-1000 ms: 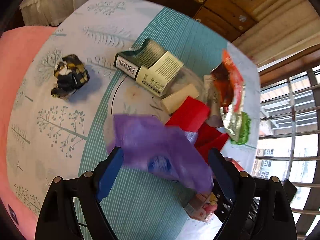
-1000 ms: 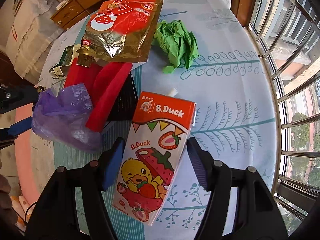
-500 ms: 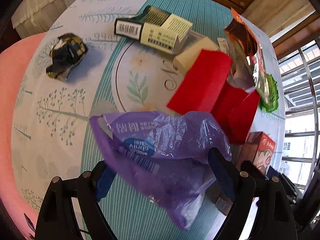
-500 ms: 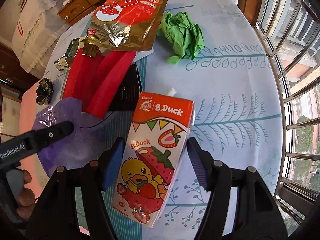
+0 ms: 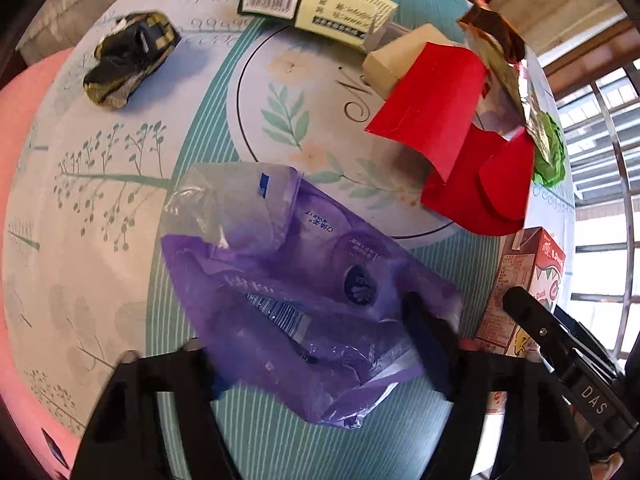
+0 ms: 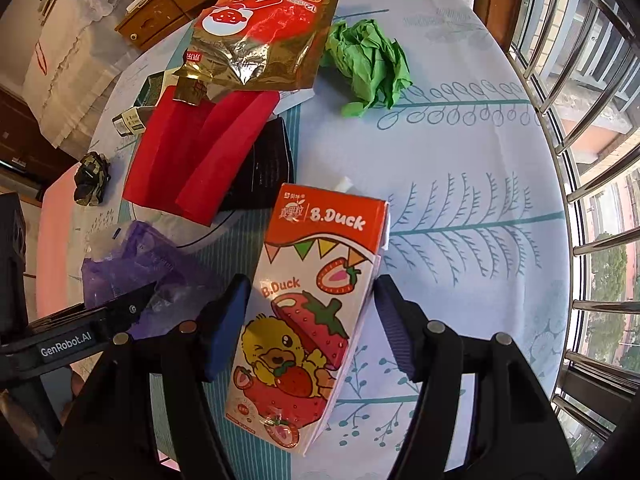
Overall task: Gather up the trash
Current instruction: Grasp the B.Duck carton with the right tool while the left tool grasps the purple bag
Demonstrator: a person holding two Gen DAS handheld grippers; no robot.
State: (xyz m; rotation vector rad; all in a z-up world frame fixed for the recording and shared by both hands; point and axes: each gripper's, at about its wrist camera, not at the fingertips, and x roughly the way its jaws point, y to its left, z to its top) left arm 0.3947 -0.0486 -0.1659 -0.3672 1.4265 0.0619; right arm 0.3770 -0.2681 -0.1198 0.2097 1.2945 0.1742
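My left gripper [image 5: 320, 344] straddles a crumpled purple plastic bag [image 5: 304, 288] lying on the table; its fingers are wide apart and partly hidden under the plastic. The bag also shows in the right wrist view [image 6: 136, 264]. My right gripper [image 6: 308, 300] is shut on a red and white B.Duck strawberry carton [image 6: 316, 292], which also shows in the left wrist view [image 5: 520, 280]. Red paper envelopes [image 6: 200, 152], a red and gold foil pouch [image 6: 260, 36], a crumpled green paper [image 6: 368, 64] and a dark crumpled wrapper [image 5: 128, 60] lie on the table.
A green and cream box [image 5: 320, 4] lies at the far side, next to a beige block [image 5: 392, 64]. A black flat item [image 6: 264, 168] lies under the red envelopes. Window bars [image 6: 592, 160] run along the right. The round tablecloth [image 6: 460, 160] has a leaf print.
The purple bag has dropped from in front of the left camera and now lies spread on the table between the left fingers. The right gripper keeps its hold on the carton.
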